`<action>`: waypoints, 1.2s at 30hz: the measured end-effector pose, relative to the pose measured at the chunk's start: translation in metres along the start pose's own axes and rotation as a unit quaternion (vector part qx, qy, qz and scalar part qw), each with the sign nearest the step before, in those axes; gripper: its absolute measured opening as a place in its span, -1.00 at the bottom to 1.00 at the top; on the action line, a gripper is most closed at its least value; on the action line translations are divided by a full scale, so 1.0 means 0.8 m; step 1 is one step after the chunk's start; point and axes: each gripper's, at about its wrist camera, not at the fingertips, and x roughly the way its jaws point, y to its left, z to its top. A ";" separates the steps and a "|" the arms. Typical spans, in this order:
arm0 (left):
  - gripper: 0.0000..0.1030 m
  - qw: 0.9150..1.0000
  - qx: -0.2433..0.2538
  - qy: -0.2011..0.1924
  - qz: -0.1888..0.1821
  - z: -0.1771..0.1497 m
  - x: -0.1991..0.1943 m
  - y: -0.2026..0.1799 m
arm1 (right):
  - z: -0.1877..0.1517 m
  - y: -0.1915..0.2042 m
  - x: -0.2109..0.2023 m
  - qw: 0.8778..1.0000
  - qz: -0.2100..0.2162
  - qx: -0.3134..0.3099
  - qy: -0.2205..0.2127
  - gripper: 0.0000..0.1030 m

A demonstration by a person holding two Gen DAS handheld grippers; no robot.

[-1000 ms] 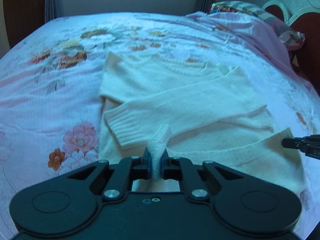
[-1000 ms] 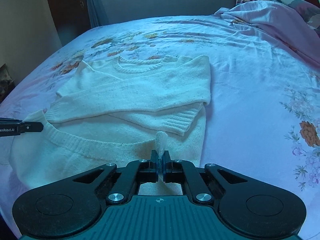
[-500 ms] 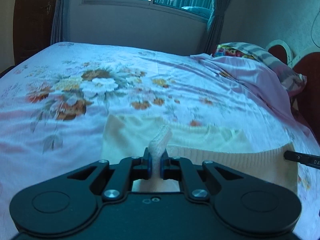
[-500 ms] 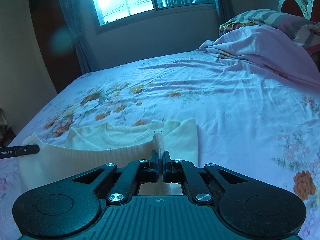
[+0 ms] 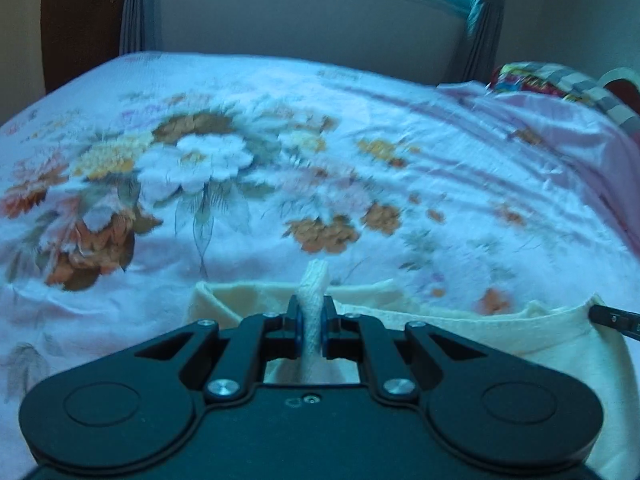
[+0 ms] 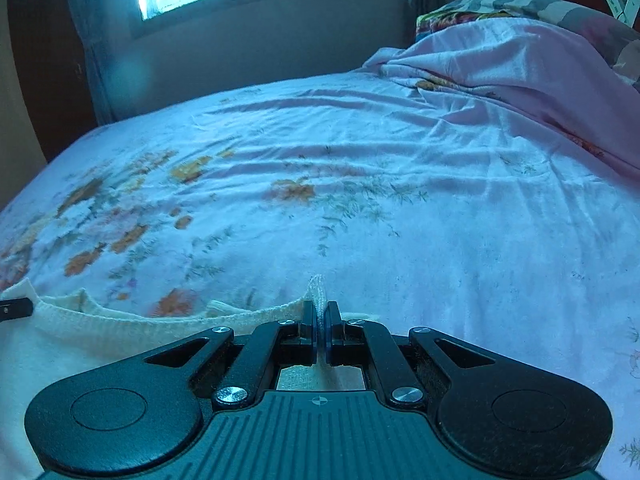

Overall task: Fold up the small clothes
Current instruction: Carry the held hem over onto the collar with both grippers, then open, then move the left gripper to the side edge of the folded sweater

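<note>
Two grippers hold a cream sweater's hem over a floral bedsheet

The left gripper (image 5: 311, 330) and right gripper (image 6: 320, 330) each pinch a fold of the cream knit sweater (image 5: 500, 332), its edge stretched between them above the bedsheet (image 6: 400, 200).

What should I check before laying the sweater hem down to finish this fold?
1. Left claw pinching the cream sweater hem: ok.
2. Right claw pinching the hem: ok, only a thin bit of knit shows between its pads.
3. Hem edge between the claws: not ok, it sags.
4. Floral bedsheet ahead free of objects: ok.
5. Hem aligned with the collar: cannot tell, the collar is out of view.
6. Folded sleeves undisturbed: cannot tell, hidden.
</note>
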 end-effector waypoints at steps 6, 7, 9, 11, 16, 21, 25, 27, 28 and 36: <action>-0.55 0.999 0.036 0.010 0.027 -0.010 0.000 -0.002 | -0.013 0.007 0.010 0.999 -0.031 -0.038 0.012 -0.93; -0.45 0.999 0.026 0.009 0.022 -0.009 -0.012 0.002 | -0.011 0.003 -0.002 0.999 -0.028 -0.027 0.007 -0.93; -0.09 1.000 0.017 0.000 0.023 -0.014 -0.042 0.009 | -0.010 0.002 -0.036 1.000 -0.016 -0.016 -0.009 -0.93; 0.41 0.999 0.016 -0.020 0.020 -0.029 -0.076 0.013 | -0.019 0.005 -0.070 1.000 0.014 -0.012 -0.013 -0.93; 0.40 0.999 0.054 0.002 -0.007 -0.093 -0.129 -0.002 | -0.081 0.049 -0.135 0.996 0.070 -0.051 0.013 -0.93; 0.53 0.998 0.050 0.032 0.027 -0.159 -0.132 0.013 | -0.162 0.066 -0.147 0.994 0.028 -0.097 0.042 -0.94; 0.52 0.999 0.027 0.038 0.025 -0.167 -0.150 0.027 | -0.180 0.055 -0.159 0.995 0.024 -0.092 0.042 -0.94; 0.32 0.999 0.004 0.036 0.014 -0.159 -0.161 0.031 | -0.170 0.057 -0.169 0.995 0.020 -0.086 0.044 -0.93; 0.31 1.000 -0.001 0.029 0.007 -0.152 -0.164 0.030 | -0.163 0.060 -0.178 0.996 0.029 -0.081 0.024 -0.93; 0.34 1.000 0.004 0.024 0.015 -0.079 -0.087 0.006 | -0.117 0.086 -0.133 0.996 0.029 -0.079 0.011 -0.93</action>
